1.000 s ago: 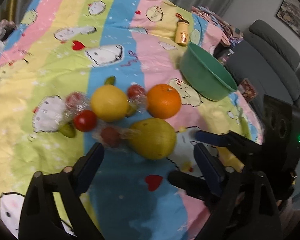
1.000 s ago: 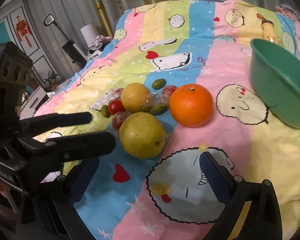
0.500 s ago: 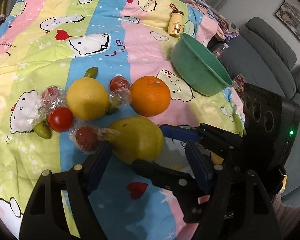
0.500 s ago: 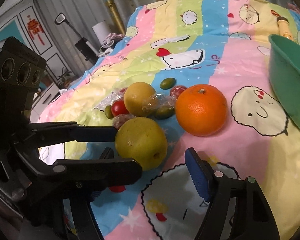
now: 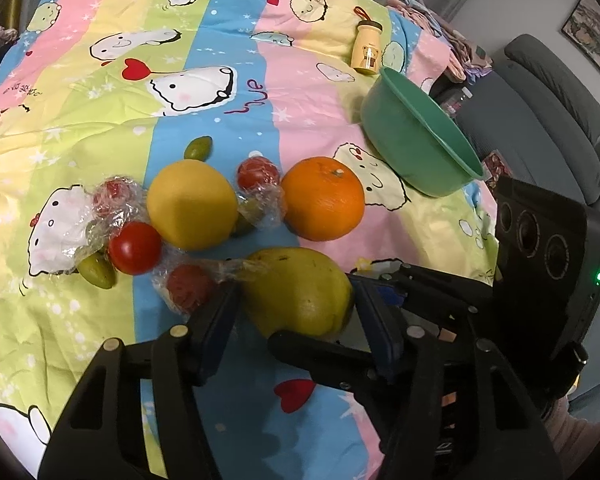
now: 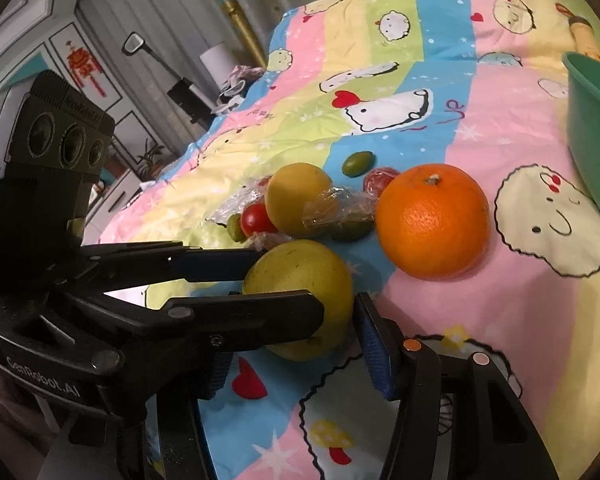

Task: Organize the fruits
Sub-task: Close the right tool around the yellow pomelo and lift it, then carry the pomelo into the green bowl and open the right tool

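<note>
both tongs are on the pear (image 5: 300, 290) at once. the left tongs (image 5: 296, 312) straddle it, jaws just been closing, one pad hard by its left flank and the other against its right end; whether they truly press i cannot tell. the right tongs (image 6: 288, 344) come in from the other side, jaws closing too, the pear between them, the right pad (image 6: 374, 344) just beside its skin while the near-side finger is hidden behind the left tool's arm, so grip or no grip i cannot tell. the pear sits on the cartoon sheet (image 5: 180, 40), right at both sets of tips. just beyond the left tongs lies a wrapped red fruit (image 5: 188, 286), its film touching the pear's stalk end. further out, a tomato (image 5: 135, 247) with a green olive (image 5: 96, 274) beside it, then the lemon (image 5: 192, 204), more wrapped fruit (image 5: 258, 174) between lemon and orange (image 5: 323, 198), and a lone olive (image 5: 198, 148) past the lemon. the green bowl (image 5: 420, 140) stands well beyond and to the right of the tongs, tilted on the sheet, with a small yellow bottle (image 5: 366, 50) behind it. a grey sofa (image 5: 540, 92) shows off the bed's right edge.
</note>
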`<state>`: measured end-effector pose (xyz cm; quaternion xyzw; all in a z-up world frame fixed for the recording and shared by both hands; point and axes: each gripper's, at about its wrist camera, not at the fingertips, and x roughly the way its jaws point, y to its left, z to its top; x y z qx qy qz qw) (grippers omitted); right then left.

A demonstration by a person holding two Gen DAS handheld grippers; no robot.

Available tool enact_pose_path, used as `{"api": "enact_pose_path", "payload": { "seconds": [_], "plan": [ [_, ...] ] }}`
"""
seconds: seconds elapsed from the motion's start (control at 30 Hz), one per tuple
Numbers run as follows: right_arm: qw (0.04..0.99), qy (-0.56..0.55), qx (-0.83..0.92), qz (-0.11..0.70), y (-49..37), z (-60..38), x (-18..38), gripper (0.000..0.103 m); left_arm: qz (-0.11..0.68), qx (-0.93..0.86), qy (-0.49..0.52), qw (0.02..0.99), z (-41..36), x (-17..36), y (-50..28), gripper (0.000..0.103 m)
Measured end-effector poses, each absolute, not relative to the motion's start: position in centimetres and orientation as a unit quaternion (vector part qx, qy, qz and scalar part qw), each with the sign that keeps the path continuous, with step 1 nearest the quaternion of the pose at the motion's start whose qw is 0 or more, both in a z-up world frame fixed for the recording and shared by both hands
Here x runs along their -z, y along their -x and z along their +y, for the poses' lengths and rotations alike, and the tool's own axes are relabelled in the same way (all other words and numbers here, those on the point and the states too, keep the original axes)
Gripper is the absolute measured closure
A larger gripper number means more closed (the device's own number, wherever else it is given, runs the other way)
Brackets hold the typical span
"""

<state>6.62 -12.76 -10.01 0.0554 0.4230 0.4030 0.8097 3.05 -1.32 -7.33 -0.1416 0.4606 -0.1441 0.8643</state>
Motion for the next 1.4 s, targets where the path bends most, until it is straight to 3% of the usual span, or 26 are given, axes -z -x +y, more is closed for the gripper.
{"api": "enact_pose_path", "payload": {
  "seconds": [0.37,0.73,1.2,1.33,1.37,1.4],
  "plan": [
    [0.85,-0.07,-0.374,0.364,-4.0,-16.3,5.9,0.046,0.415,0.182,0.094,0.887,-5.1,2.7,-2.1,0.043],
    [0.906,-0.106,-0.283,0.296,-7.9,-25.4,1.7,0.046,0.364,0.271,0.051,0.89,-13.3,-1.6,-9.9,0.043],
    [0.902,-0.132,-0.222,0.345,-15.3,-30.7,4.2,0.045,0.425,0.298,0.093,0.85,-17.8,0.6,-18.2,0.045],
    [0.903,-0.142,-0.213,0.345,-15.3,-31.1,4.6,0.044,0.426,0.286,0.087,0.854,-17.6,0.7,-18.1,0.039],
    [0.903,-0.147,-0.216,0.34,-15.1,-31.3,4.5,0.042,0.421,0.283,0.087,0.857,-17.3,0.6,-17.8,0.028],
    [0.905,-0.147,-0.213,0.337,-14.9,-31.4,4.4,0.04,0.417,0.279,0.086,0.861,-16.9,0.4,-17.6,0.025]
  ]
}}
